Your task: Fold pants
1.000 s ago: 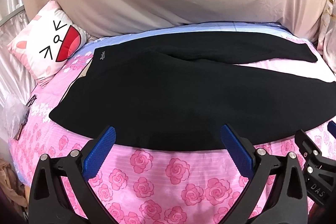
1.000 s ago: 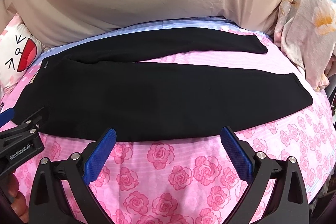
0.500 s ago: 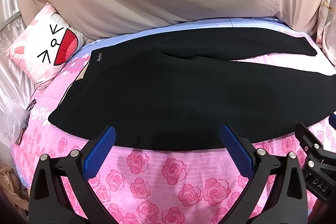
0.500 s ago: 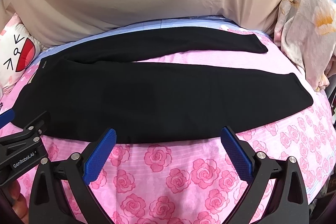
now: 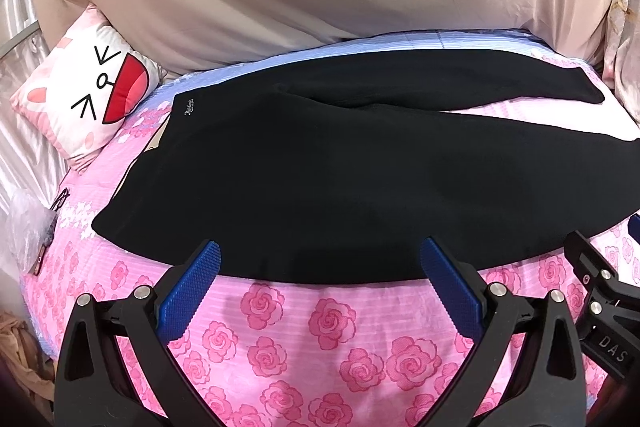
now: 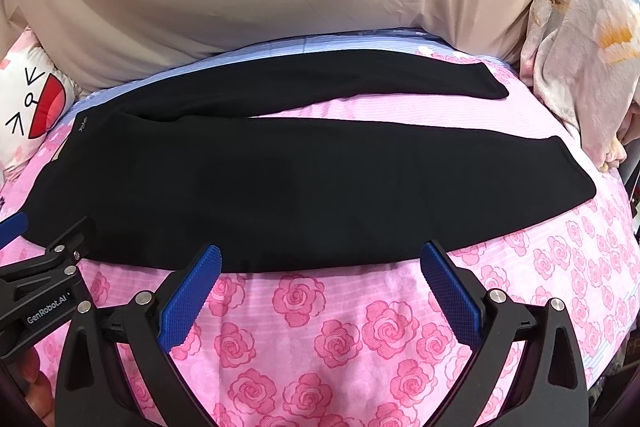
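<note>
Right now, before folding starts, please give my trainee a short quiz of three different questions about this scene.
1. True or false: the left claw grips the black pants.
2. The cat-face pillow lies near which end of the pants? A) waistband B) leg cuffs
3. Fill in: the pants lie on a pink sheet printed with ____.

Key: 1 false, both the left and the right claw are open and empty; 2 A; 3 roses.
</note>
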### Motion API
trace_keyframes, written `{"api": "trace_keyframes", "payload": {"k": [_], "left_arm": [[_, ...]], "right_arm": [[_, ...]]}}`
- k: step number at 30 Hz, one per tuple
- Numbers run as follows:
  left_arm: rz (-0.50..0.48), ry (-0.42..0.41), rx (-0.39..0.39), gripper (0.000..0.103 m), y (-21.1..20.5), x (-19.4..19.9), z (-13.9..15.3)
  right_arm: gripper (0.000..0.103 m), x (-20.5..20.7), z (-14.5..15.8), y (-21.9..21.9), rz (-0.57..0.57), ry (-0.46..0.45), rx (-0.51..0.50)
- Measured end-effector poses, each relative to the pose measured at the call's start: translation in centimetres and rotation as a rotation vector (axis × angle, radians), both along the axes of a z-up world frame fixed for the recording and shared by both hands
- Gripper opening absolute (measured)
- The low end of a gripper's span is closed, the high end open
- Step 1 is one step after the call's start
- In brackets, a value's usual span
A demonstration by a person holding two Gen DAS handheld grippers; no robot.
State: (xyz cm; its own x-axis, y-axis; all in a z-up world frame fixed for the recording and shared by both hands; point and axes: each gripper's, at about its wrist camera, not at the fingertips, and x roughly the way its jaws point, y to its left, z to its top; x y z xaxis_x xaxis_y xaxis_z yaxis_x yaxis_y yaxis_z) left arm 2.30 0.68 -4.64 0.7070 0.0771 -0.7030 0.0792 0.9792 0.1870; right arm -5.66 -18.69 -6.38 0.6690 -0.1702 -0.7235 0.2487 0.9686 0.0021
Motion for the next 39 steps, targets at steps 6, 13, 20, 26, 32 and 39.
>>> {"api": "trace_keyframes", "payload": {"k": [6, 13, 20, 26, 32, 39], "left_arm": [[-0.001, 0.004, 0.000, 0.098, 0.2, 0.2, 0.0], [-0.001, 0.011, -0.001, 0.098, 0.0, 1.3, 0.0], [0.010, 0.029, 0.001, 0.098, -0.3, 2.7, -0.4], [0.010, 0.034, 0.008, 0.098, -0.1, 4.2, -0.4], [0.022, 0.022, -0.060, 0.098, 2.2, 7.5, 0.9], [0.085, -0.019, -0.123, 0.098, 4.3, 12.3, 2.2]], "right_arm": [[0.098, 0.3, 0.0, 0.0, 0.003, 0.007, -0.009], [0.098, 1.1, 0.1, -0.4, 0.003, 0.010, -0.015], [0.098, 2.3, -0.4, -0.6, 0.007, 0.026, -0.005], [0.098, 4.7, 0.6, -2.7, 0.046, -0.015, 0.016], [0.098, 10.9, 2.7, -17.6, -0.047, -0.093, 0.090], [0.098, 21.3, 1.5, -33.2, -0.187, -0.020, 0.121]]}}
